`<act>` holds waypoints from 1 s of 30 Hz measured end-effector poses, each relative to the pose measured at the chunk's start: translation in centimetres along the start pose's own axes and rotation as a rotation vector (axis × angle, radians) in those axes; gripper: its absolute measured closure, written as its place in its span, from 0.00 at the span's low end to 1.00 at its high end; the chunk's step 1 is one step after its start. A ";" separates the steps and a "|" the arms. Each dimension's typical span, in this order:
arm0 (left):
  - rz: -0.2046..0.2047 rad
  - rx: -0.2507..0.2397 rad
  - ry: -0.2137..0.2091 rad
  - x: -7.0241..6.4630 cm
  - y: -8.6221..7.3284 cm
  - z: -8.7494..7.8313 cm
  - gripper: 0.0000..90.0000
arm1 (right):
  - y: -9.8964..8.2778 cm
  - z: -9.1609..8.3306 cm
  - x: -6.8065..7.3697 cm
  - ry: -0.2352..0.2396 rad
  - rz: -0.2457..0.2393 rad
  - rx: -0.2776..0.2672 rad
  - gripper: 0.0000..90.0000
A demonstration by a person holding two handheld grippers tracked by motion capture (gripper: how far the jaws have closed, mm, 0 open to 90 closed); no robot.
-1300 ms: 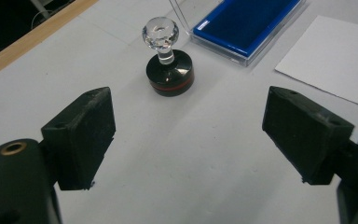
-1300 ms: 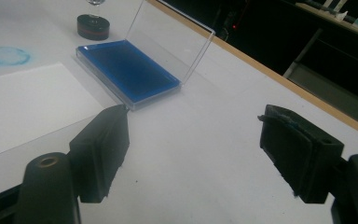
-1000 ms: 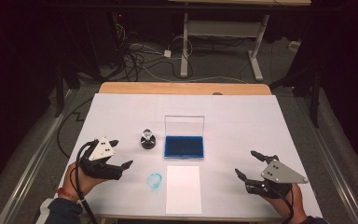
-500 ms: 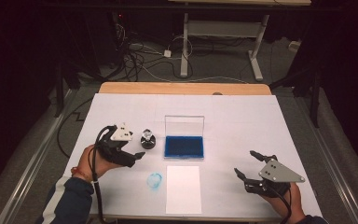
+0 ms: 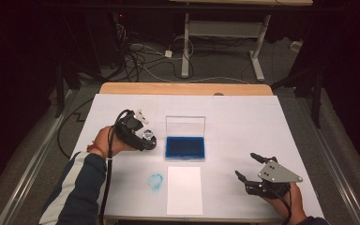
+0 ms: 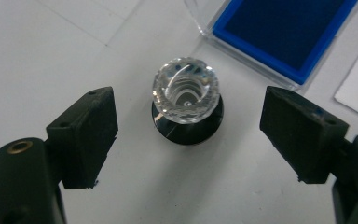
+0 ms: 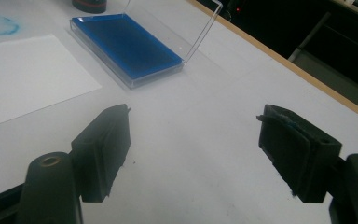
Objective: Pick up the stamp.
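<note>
Stamp (image 6: pixel 185 100): clear-knobbed, standing upright between wide-apart jaws, untouched.
Left gripper (image 6: pixel 189 135): centring, closing evenly on knob.
Right gripper (image 7: pixel 193 154): idling wide, empty.

- One clear-knobbed stamp (image 5: pixel 147 137) on a black base, left of centre in the high view.
- One open blue ink pad (image 5: pixel 185 146), centre.
- One white paper sheet (image 5: pixel 183 189), lower centre.
- One blue ink smudge (image 5: pixel 155 181), lower left.
- Two handheld grippers: left gripper (image 5: pixel 143 140), right gripper (image 5: pixel 247 167).
</note>
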State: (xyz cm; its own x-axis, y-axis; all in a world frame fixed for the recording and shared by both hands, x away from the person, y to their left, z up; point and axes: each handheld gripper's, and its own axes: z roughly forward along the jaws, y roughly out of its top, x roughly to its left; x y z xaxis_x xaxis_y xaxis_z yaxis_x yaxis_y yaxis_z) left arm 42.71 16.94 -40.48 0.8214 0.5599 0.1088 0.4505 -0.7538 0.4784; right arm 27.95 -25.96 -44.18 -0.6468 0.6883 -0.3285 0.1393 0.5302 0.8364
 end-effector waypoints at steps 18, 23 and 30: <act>-0.062 0.061 -0.057 1.7 1.3 2.1 0.38 | 0.0 0.1 0.1 0.008 -0.008 0.006 0.28; -0.061 0.054 -0.075 1.7 1.4 2.4 0.45 | 0.0 0.2 0.0 0.018 -0.005 0.003 0.28; -0.059 0.037 -0.102 1.6 1.5 2.4 0.59 | 0.1 0.1 0.1 0.026 -0.013 0.001 0.29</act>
State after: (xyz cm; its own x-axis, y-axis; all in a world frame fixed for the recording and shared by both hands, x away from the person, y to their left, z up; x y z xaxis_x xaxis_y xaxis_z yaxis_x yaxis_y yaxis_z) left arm 45.51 15.89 -41.74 0.8233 0.5676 -0.0087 0.5106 -0.7337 0.4484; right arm 27.98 -25.76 -44.21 -0.6675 0.6686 -0.3277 0.1318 0.5393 0.8318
